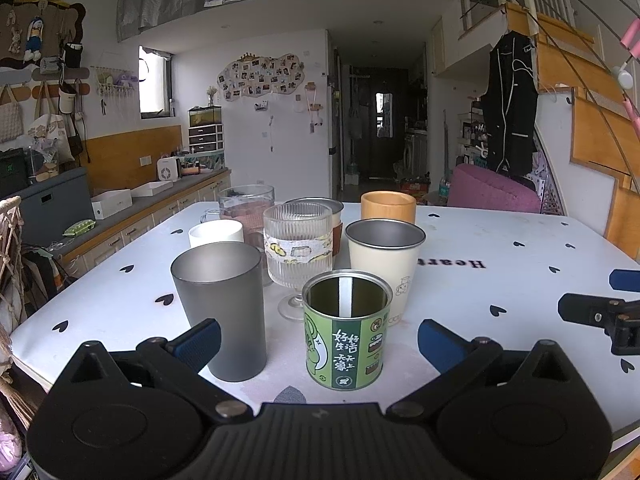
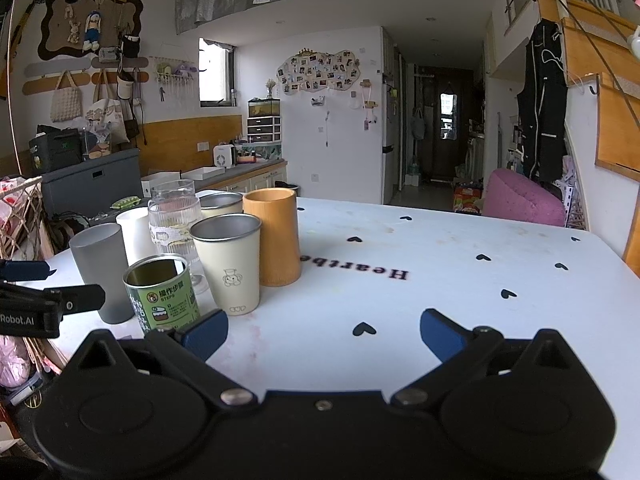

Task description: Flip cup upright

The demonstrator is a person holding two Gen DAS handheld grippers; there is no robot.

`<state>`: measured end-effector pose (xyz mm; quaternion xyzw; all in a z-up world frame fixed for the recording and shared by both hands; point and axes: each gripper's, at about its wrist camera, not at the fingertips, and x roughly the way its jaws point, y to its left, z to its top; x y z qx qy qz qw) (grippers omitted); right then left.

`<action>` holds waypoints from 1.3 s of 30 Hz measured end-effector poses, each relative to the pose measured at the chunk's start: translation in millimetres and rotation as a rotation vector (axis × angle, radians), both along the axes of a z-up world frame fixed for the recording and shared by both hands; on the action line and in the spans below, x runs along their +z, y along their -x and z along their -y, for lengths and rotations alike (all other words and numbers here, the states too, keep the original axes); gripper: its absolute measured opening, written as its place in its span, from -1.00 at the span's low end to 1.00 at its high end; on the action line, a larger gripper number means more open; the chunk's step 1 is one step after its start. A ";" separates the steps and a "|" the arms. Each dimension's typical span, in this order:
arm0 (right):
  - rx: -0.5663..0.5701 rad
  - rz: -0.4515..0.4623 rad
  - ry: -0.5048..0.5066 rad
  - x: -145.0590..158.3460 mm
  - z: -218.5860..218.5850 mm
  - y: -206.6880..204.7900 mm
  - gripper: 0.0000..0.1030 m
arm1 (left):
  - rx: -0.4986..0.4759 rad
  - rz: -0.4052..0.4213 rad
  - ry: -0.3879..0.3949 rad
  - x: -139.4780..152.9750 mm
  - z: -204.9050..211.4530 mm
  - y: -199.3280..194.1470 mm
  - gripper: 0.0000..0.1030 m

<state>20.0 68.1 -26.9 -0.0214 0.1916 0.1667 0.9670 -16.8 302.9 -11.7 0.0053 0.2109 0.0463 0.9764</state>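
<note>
Several cups stand upright in a cluster on the white heart-print table (image 1: 500, 240). A green printed tin cup (image 1: 344, 336) stands nearest, between my left gripper's (image 1: 318, 344) open blue fingers without touching them. A grey tumbler (image 1: 222, 312) is to its left, a cream steel cup (image 1: 386, 268) and a ribbed glass (image 1: 298, 256) behind. The orange cup (image 2: 276, 236) stands upright at the back. My right gripper (image 2: 324, 334) is open and empty over bare table, right of the green tin (image 2: 162, 294) and cream cup (image 2: 230, 264).
A white cup (image 1: 216, 234), a clear mug (image 1: 246, 208) and another steel cup (image 1: 320, 208) stand at the back of the cluster. A counter (image 1: 132, 216) runs along the left. A pink seat (image 2: 524, 202) is beyond the table's far edge.
</note>
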 end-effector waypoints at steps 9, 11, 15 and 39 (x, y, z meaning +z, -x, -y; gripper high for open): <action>0.000 0.000 0.000 0.2 -0.1 0.0 1.00 | 0.001 -0.002 0.003 0.2 -3.3 -0.5 1.00; 0.000 -0.001 0.000 0.3 -0.1 0.1 1.00 | 0.001 -0.002 0.003 0.2 -2.9 -0.4 1.00; 0.000 0.000 0.000 0.5 -0.1 0.1 1.00 | 0.002 -0.002 0.003 0.2 -3.4 -0.5 1.00; 0.000 0.000 0.000 1.2 -0.3 0.5 1.00 | -0.001 -0.005 0.007 0.1 -3.2 -2.1 1.00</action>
